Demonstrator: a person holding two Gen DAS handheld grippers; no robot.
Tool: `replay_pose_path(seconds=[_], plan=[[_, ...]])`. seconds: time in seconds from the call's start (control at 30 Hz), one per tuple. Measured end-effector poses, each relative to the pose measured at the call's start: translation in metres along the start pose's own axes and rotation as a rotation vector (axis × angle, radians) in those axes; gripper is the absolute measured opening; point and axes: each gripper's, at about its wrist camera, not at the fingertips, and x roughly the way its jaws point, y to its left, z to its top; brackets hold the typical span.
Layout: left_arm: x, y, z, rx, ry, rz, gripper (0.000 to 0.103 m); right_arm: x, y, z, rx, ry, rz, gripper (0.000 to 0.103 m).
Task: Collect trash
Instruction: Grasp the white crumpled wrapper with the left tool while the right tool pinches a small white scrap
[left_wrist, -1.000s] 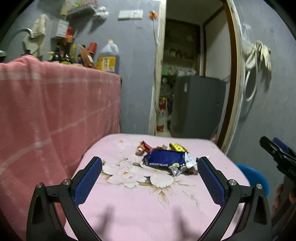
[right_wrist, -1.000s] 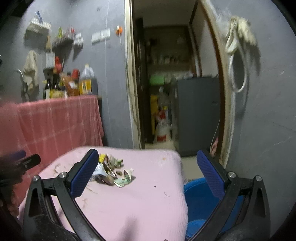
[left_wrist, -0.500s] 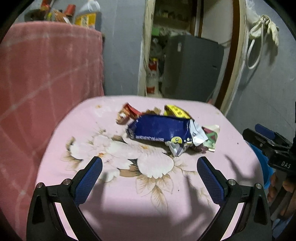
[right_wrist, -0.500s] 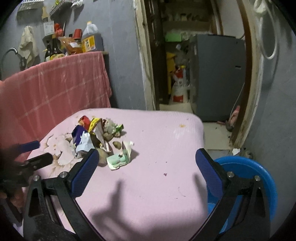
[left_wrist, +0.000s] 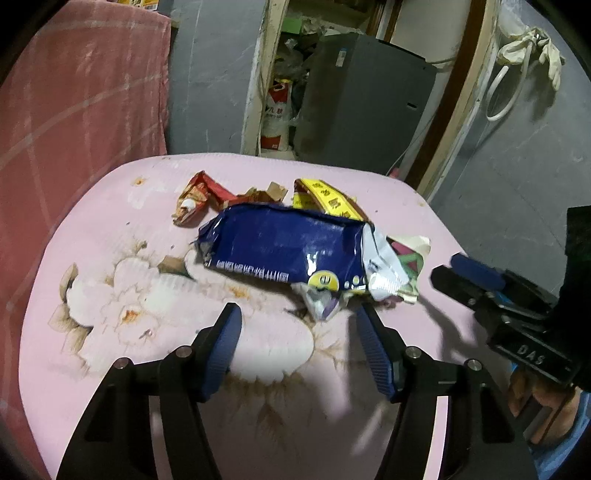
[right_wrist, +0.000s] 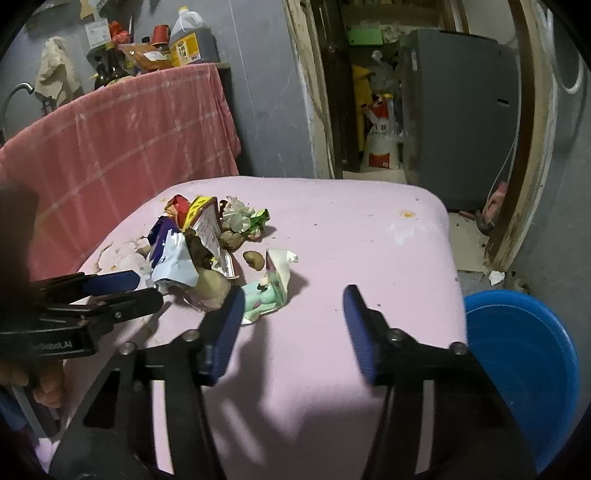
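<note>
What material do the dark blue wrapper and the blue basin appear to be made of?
The dark blue wrapper: probably thin plastic film with a foil lining, glossy, creased, silvery at its torn end. The blue basin: probably moulded plastic, smooth, evenly coloured.

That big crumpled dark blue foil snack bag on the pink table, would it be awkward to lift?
The crumpled dark blue foil snack bag looks empty and creased, so probably light and floppy. Its glossy film may slip. Lifting it might drag the wrappers touching it.
</note>
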Motion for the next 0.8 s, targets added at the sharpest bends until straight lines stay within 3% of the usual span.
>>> replay_pose_path(seconds=[0.27,0.4,0.57,0.8], plan=[[0.011,0.0,0.007,-0.014,0.007,-0.03,0.03,0.019,0.001,0.007,0.033,0.03,0.06,0.029],[0.012,0.0,0.008,-0.019,0.013,-0.041,0.018,0.025,0.002,0.007,0.034,0.051,0.072,0.004],[0.008,0.002,0.004,-0.05,0.018,-0.046,0.012,0.022,0.0,0.005,0.042,0.031,0.081,0.001],[-0.01,-0.003,-0.007,-0.032,0.022,-0.045,0.011,0.01,0.001,0.002,0.038,-0.018,0.076,0.0]])
